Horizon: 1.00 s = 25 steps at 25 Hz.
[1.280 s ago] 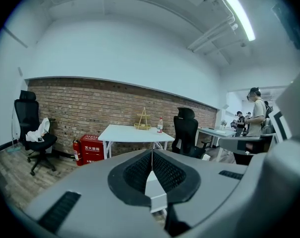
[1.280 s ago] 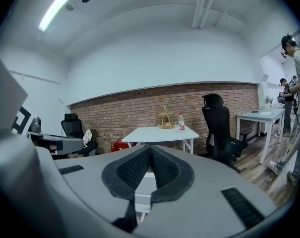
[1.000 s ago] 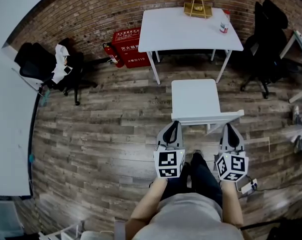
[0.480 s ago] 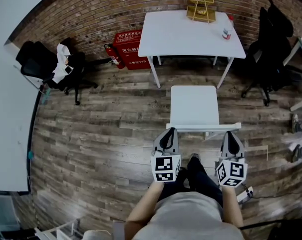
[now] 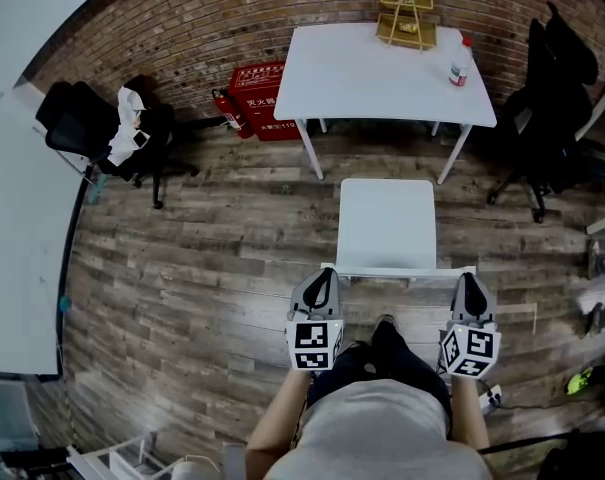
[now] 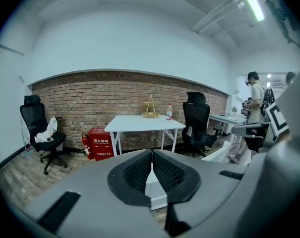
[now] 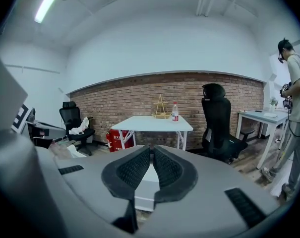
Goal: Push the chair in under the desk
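We judge the job hardly begun. The white chair point(image 5: 387, 218) stands on the wooden floor point(image 5: 182, 268) squarely in front of the white counter point(image 5: 382, 73), with its backrest rail toward us. The whole seat is out in the open and none of it is under the top yet, so the entire push is left to do. The left gripper point(image 5: 322, 276) sits at the left end of that rail and the right gripper point(image 5: 469, 282) at the right end. Both are clenched on nothing: in the left gripper view the fingers point(image 6: 136, 172) meet with only a sliver of white chair showing beyond them, and in the right gripper view the fingers point(image 7: 131, 168) meet likewise. We cannot tell whether either tip really presses on the rail, because the head view puts them right at it but the contact is too small to read. The chair's legs are hidden beneath its seat. The space under the counter lies in shadow, so we cannot see whether anything blocks the way. A gold wire rack point(image 5: 406, 16) and a bottle point(image 5: 460, 71) stand on the counter.
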Motion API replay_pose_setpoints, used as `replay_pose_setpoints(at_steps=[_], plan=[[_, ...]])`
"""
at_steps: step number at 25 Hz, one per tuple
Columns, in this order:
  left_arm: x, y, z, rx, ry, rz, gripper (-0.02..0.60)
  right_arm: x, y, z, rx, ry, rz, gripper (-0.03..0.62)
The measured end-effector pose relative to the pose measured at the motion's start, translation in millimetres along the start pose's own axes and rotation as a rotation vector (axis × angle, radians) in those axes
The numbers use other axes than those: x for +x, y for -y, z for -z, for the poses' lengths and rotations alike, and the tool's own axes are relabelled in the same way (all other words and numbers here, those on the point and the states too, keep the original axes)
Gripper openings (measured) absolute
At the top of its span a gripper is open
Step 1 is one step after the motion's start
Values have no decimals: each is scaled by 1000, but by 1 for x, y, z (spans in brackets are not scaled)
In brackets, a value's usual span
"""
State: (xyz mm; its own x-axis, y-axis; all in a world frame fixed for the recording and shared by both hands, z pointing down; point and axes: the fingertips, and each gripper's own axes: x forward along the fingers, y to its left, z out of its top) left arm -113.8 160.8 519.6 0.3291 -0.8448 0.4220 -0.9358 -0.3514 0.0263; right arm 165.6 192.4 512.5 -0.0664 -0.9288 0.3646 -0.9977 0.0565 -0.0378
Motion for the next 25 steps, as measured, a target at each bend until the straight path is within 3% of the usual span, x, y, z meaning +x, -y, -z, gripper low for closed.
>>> replay_pose_setpoints(at_steps=[9, 14, 23, 25], plan=[[5, -3, 14, 25, -43, -32, 21, 7, 32, 10, -6, -24, -72, 18], [13, -2, 19, -17, -91, -47, 21, 14, 42, 15, -14, -55, -136, 18], [15, 10, 18, 36, -117, -25, 25, 21, 57, 23, -6, -81, -202, 18], [15, 8, 19, 37, -127, -14, 34, 23, 56, 25, -5, -90, -222, 73]])
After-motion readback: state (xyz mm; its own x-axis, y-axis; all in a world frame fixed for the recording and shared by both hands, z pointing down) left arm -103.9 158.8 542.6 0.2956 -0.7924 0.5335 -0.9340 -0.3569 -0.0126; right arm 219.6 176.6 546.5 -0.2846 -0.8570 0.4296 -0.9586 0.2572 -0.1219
